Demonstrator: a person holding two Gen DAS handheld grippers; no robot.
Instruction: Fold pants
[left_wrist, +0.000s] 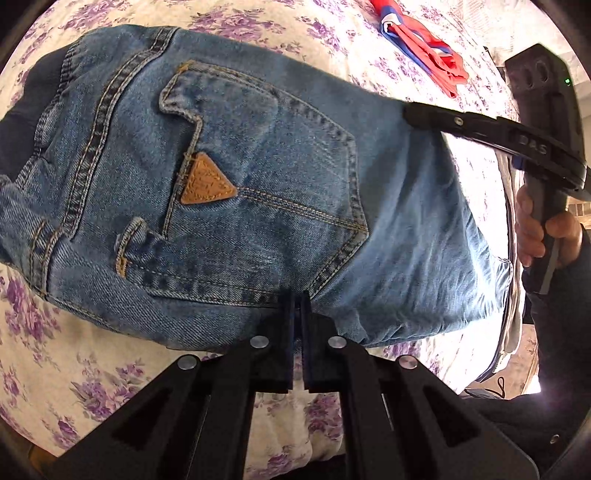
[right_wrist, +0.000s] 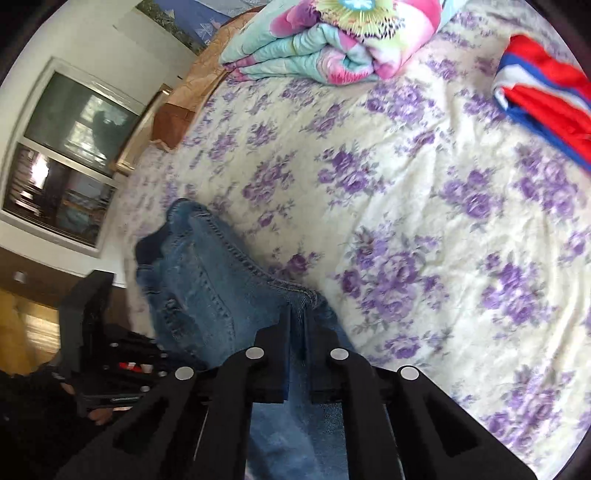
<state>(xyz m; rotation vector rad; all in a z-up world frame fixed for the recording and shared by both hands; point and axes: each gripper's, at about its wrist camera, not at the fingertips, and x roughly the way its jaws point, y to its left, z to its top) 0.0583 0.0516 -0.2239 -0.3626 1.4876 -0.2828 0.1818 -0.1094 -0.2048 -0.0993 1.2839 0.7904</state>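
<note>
Blue jeans (left_wrist: 258, 192) lie across the flowered bedsheet (left_wrist: 85, 376), back pocket with a tan triangle patch up. My left gripper (left_wrist: 298, 301) is shut on the near edge of the jeans. My right gripper (right_wrist: 298, 314) is shut on a hemmed edge of the jeans (right_wrist: 207, 295). In the left wrist view the right gripper (left_wrist: 410, 110) shows at the jeans' far right side, held by a hand. In the right wrist view the left gripper's body (right_wrist: 110, 354) shows low at the left.
A red, white and blue garment (left_wrist: 424, 48) lies on the bed beyond the jeans; it also shows in the right wrist view (right_wrist: 546, 99). A folded colourful quilt (right_wrist: 332, 40) sits at the bed's far end. A window (right_wrist: 70, 155) is on the wall at the left.
</note>
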